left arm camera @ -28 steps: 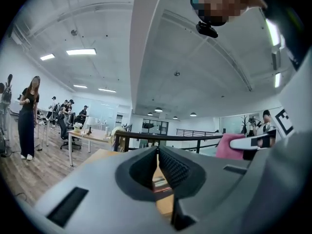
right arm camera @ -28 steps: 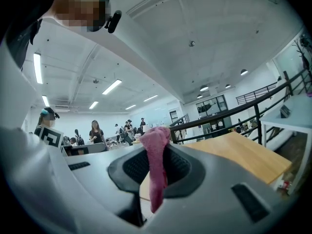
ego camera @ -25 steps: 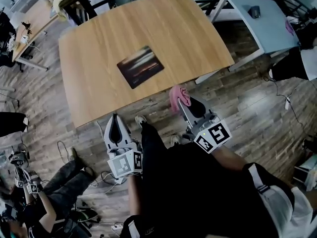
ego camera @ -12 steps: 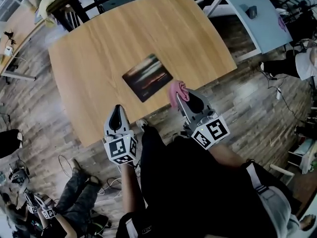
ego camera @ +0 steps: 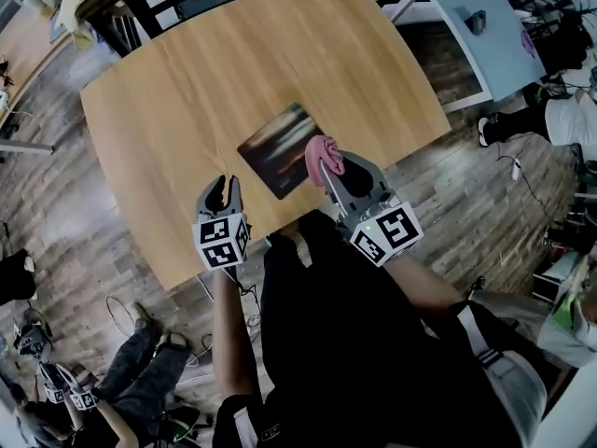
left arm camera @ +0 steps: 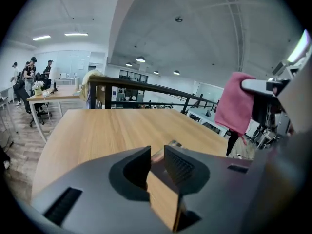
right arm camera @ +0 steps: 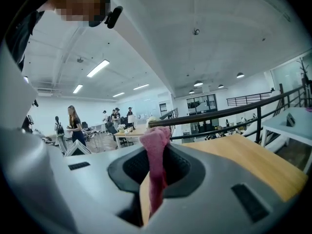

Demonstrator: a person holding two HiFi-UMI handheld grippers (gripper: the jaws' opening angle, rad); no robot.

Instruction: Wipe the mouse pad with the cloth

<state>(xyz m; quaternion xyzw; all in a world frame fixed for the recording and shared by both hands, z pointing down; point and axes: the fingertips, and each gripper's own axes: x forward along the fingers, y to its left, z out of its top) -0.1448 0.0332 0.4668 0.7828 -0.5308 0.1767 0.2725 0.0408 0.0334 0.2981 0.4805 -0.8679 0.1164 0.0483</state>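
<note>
Here's the right claw [ego camera: 328, 168], clenched on the pink cloth [ego camera: 324, 154]. The right gripper view shows the fabric pinched between the jaws, with a bunch standing up past the tips. The mouse pad [ego camera: 272, 147] lies flat near the middle of the wooden surface [ego camera: 187, 91], towards its near edge. Its long axis runs on a slant from near-left to far-right. And this is the relation that counts: the pad lies just left of the right claw and a touch farther away, and the cloth sits over the pad's right end. Whether fabric is on the pad yet, I can't tell from up here. The claw looks out level across the surface, so my guess is it needs to tip down before any stroke runs leftward along that slanted axis. The right claw is plainly the nearer one. The left claw [ego camera: 222, 192] hovers at the near edge of the surface, left of the pad and clear of it, its jaws a little apart with nothing between them. Now the change: a second ago the cloth hung over the floor, short of the surface. Half a second ago it sat by the pad's near-right corner, and now it is over the pad itself. The left claw has come up from over the floor to the near edge too.
</note>
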